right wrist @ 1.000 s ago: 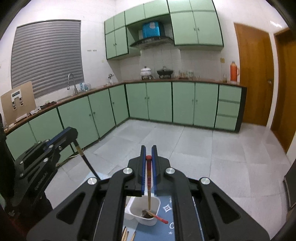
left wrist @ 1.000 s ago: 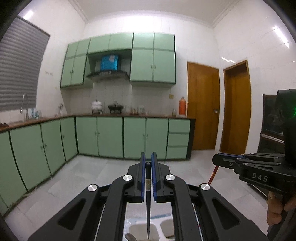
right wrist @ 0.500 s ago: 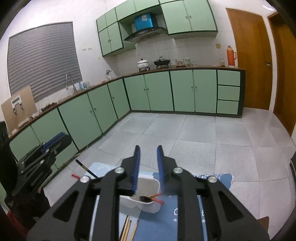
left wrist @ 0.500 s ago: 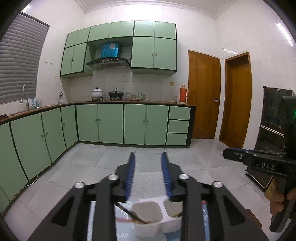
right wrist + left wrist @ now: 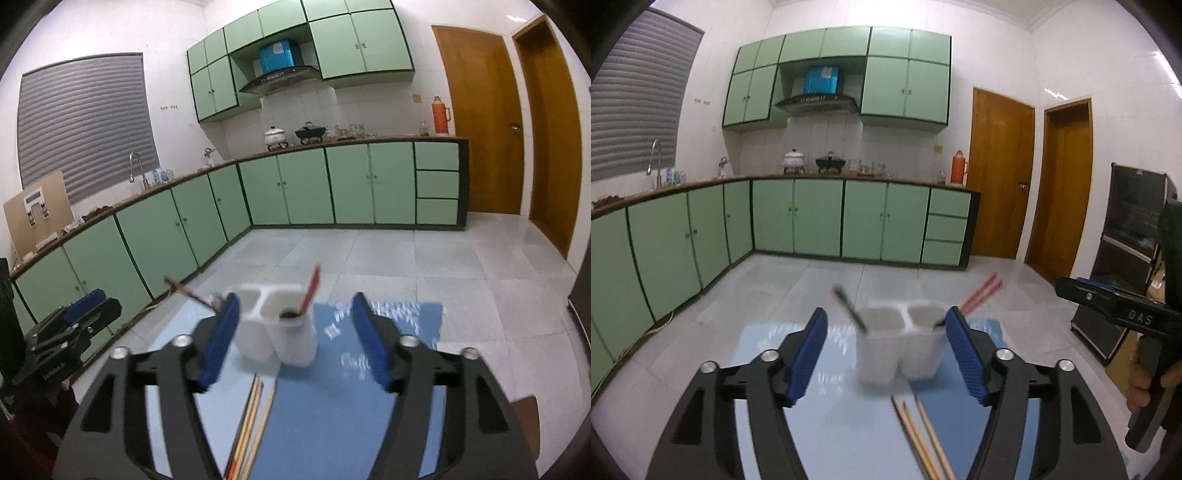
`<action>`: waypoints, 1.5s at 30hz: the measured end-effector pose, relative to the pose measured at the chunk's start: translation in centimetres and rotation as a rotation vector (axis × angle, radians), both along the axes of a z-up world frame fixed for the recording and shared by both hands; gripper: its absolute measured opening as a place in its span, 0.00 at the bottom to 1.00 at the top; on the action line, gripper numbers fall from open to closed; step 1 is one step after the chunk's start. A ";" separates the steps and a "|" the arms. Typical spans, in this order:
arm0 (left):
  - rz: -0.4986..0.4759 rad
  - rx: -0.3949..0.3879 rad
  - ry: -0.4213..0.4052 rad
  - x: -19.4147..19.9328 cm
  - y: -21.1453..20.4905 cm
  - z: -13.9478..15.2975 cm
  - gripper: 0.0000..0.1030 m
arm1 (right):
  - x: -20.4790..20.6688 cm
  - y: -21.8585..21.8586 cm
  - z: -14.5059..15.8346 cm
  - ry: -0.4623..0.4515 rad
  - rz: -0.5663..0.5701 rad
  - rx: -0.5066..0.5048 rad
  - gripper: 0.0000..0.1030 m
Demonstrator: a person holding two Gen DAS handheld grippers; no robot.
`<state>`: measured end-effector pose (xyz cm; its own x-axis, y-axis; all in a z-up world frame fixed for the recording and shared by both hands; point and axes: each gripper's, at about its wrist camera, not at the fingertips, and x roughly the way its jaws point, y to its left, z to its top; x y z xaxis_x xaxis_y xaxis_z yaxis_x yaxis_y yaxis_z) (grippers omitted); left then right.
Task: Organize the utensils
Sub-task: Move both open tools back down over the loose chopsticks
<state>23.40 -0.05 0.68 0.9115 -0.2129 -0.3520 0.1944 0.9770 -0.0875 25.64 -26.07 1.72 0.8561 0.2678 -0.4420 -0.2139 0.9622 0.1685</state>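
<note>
Left wrist view: left tool (image 5: 886, 354) spread, empty; holder (image 5: 899, 341) dead ahead between fingers, black stick (image 5: 849, 308) in left cup, red pair (image 5: 980, 293) in right. Loose chopsticks (image 5: 919, 435) on desk (image 5: 827, 424) nearer than holder, long axis running toward camera, slightly right of centre.

Right wrist view: right tool (image 5: 295, 339) spread, empty (blurred). Chopsticks (image 5: 255, 417) below, slightly left, lengthwise; both tools about equally near, judging roughly

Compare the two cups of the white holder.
The left cup holds a dark chopstick leaning left; the right cup holds red chopsticks leaning right. The right cup also shows a dark spoon bowl; none shows in the left. Both are white, upright and joined on the blue mat.
</note>
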 end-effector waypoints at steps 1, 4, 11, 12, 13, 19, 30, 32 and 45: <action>0.001 -0.003 0.017 -0.7 0.2 -0.8 0.70 | -0.9 0.1 -0.9 0.009 -0.013 -0.004 0.76; 0.002 -0.004 0.058 -2.2 0.6 -2.9 0.76 | -2.8 0.2 -3.3 0.042 -0.037 0.006 0.87; 0.016 0.020 0.151 -4.8 1.4 -8.1 0.79 | -5.8 1.3 -8.5 0.156 -0.046 0.016 0.87; 0.016 0.028 0.160 -4.9 1.6 -8.5 0.79 | -6.2 1.6 -9.4 0.170 -0.047 0.011 0.87; 0.016 0.038 0.175 -5.2 1.6 -9.1 0.79 | -6.4 1.8 -9.8 0.179 -0.049 0.006 0.87; 0.006 0.074 0.243 -6.4 1.6 -11.8 0.79 | -8.2 3.3 -13.7 0.253 -0.050 -0.038 0.87; 0.013 0.113 0.343 -7.6 2.5 -14.8 0.79 | -10.1 6.3 -19.1 0.358 -0.007 -0.150 0.82; 0.016 0.112 0.349 -7.8 2.7 -14.8 0.79 | -10.2 6.7 -19.3 0.357 0.002 -0.157 0.82; 0.017 0.101 0.352 -8.0 3.0 -14.7 0.80 | -9.8 8.0 -19.5 0.356 0.000 -0.229 0.76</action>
<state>15.42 2.96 -13.99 0.7342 -0.1464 -0.6629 0.1530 0.9870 -0.0486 15.80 -18.08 -17.73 0.6391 0.1285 -0.7583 -0.1810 0.9834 0.0141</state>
